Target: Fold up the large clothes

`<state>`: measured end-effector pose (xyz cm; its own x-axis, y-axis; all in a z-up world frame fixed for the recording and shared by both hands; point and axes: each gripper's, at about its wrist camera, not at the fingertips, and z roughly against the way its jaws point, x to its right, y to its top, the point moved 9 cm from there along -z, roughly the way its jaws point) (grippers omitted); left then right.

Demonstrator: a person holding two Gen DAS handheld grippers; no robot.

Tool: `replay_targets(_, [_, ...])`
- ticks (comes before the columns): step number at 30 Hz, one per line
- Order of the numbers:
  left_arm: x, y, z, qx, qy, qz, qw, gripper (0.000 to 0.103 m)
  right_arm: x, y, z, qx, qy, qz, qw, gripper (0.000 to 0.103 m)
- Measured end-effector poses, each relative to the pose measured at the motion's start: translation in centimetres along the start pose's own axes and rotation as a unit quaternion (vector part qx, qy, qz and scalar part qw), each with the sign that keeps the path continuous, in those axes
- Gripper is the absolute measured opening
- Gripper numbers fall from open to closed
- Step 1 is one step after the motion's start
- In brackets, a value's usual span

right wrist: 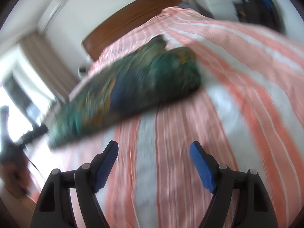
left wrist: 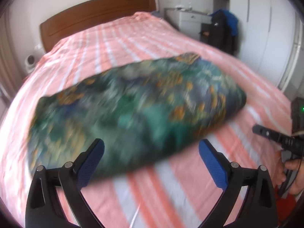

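Note:
A folded garment (left wrist: 133,106) in a green, blue and orange print lies as a flat bundle on the pink and white striped bed (left wrist: 117,43). My left gripper (left wrist: 152,148) hovers open just in front of the bundle's near edge, nothing between its blue pads (left wrist: 214,165). In the right wrist view the same garment (right wrist: 129,91) lies farther off, up and to the left. My right gripper (right wrist: 153,150) stands open over bare striped sheet (right wrist: 218,87), apart from the cloth. Its black body (left wrist: 275,138), held by a hand, shows at the left wrist view's right edge. Both views are blurred.
A brown wooden headboard (left wrist: 95,19) closes the bed's far end. A white nightstand (left wrist: 191,20) and a dark chair draped with blue clothing (left wrist: 224,28) stand at the back right. A small white device (left wrist: 30,60) sits on the left. Curtains (right wrist: 47,62) hang by a bright window.

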<state>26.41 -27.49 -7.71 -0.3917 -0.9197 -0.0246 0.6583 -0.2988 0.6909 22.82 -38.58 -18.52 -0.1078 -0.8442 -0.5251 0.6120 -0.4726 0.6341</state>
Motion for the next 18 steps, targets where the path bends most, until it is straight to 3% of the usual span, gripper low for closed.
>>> replay_targets(2, [0.7,0.9,-2.8,-0.021,-0.021,-0.006,0.9996,0.102,1.1,2.3,-0.5,0.015,0.023,-0.07,0.997,0.077])
replay_targets(4, [0.8,0.5,-6.0,-0.071,-0.018,-0.012,0.9973,0.099,2.1,4.7,-2.1,0.026,0.056,-0.14,0.988,0.078])
replay_targets(5, [0.8,0.3,-6.8,-0.088,-0.02,-0.013,0.9958,0.091,2.4,5.3,-3.1,0.021,0.062,-0.155,0.986,0.078])
replay_targets(8, [0.8,1.5,-5.7,-0.087,-0.041,-0.019,0.9952,0.089,3.7,6.4,-6.7,0.007,0.057,-0.203,0.978,0.076])
replay_targets(9, [0.9,2.3,-5.1,-0.082,-0.051,-0.017,0.9951,0.089,3.8,6.8,-7.1,0.011,0.056,-0.205,0.977,0.07])
replay_targets(10, [0.9,3.6,-4.3,-0.077,-0.065,-0.013,0.9948,0.09,3.5,7.1,-7.1,0.014,0.047,-0.198,0.979,0.056])
replay_targets(12, [1.4,6.1,-2.9,-0.069,-0.103,-0.004,0.9923,0.096,1.2,7.7,-5.7,0.042,0.04,-0.151,0.987,0.039])
replay_targets(15, [4.3,10.0,-2.0,-0.077,-0.188,-0.005,0.9791,0.098,-3.9,8.5,-2.4,0.09,0.004,-0.019,0.996,0.034])
replay_targets(18, [7.1,11.9,-2.4,-0.115,-0.257,-0.006,0.9595,0.098,-9.8,8.3,-0.2,0.121,-0.019,0.105,0.987,0.034])
